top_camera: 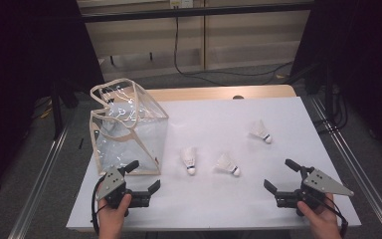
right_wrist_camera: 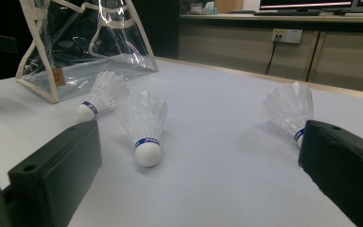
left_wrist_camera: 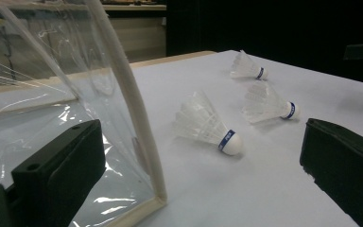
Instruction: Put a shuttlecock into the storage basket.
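While three shuttlecocks [top_camera: 190, 160] lie outside the clear bag [top_camera: 128, 129], my left gripper [top_camera: 143, 178] and right gripper [top_camera: 281, 175] gape empty; nothing looks started.

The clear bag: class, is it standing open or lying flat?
Standing open. The clear bag rises upright from the table, its cream-trimmed mouth spread at the top.

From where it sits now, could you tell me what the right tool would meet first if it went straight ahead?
Most likely the middle shuttlecock, lying cork-end toward the open right tool and roughly between its jaws. Depth is hard to judge, so it might slip just past it.
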A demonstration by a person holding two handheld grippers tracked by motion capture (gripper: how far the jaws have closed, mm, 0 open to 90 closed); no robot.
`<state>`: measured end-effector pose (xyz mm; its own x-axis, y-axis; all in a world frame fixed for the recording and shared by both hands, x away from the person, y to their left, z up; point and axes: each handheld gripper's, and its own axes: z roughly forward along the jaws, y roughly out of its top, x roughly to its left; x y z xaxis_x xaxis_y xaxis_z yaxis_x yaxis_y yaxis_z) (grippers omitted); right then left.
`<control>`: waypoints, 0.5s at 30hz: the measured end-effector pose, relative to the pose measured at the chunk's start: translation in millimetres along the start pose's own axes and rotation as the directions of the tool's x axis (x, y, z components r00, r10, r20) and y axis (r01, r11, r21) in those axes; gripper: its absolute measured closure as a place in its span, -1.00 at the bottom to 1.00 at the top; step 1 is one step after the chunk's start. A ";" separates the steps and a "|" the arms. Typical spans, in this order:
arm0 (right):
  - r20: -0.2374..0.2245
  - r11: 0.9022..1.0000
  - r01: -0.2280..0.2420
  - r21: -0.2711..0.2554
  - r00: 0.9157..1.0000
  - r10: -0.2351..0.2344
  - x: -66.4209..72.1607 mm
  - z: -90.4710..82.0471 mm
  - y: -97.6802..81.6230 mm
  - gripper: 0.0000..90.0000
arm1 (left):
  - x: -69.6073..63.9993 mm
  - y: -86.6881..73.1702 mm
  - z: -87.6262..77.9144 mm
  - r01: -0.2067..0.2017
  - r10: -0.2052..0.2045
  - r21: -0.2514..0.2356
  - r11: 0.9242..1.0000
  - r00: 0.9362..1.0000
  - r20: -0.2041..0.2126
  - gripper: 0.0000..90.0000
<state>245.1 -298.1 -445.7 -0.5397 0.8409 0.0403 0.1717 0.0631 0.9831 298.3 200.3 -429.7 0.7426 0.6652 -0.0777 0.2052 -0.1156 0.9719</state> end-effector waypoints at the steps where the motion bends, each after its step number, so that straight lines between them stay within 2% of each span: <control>1: -0.001 1.000 0.000 0.001 1.000 0.000 -0.2 -0.3 0.0 -1.00 | -0.5 0.2 0.7 -0.001 0.001 0.002 1.000 1.000 0.002 -0.98; 5: -0.003 1.000 -0.001 0.002 1.000 0.001 -0.4 -0.4 -0.1 -1.00 | -5.1 1.0 5.6 0.017 -0.017 -0.006 1.000 1.000 0.012 -0.98; 11: -0.010 1.000 0.003 -0.001 1.000 -0.003 0.0 0.8 0.2 -1.00 | -10.6 2.1 10.2 -0.005 0.004 0.002 1.000 0.999 0.032 -0.98; 15: -0.010 1.000 0.001 0.001 1.000 -0.001 0.3 1.2 0.3 -1.00 | -14.4 2.7 12.6 0.002 -0.002 0.007 1.000 0.999 0.041 -0.98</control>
<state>246.0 -297.2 -445.5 -0.5484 0.8352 0.0410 0.1719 0.0646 0.9830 296.2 181.1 -428.7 0.7676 0.6348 -0.0885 0.2110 -0.1198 0.9701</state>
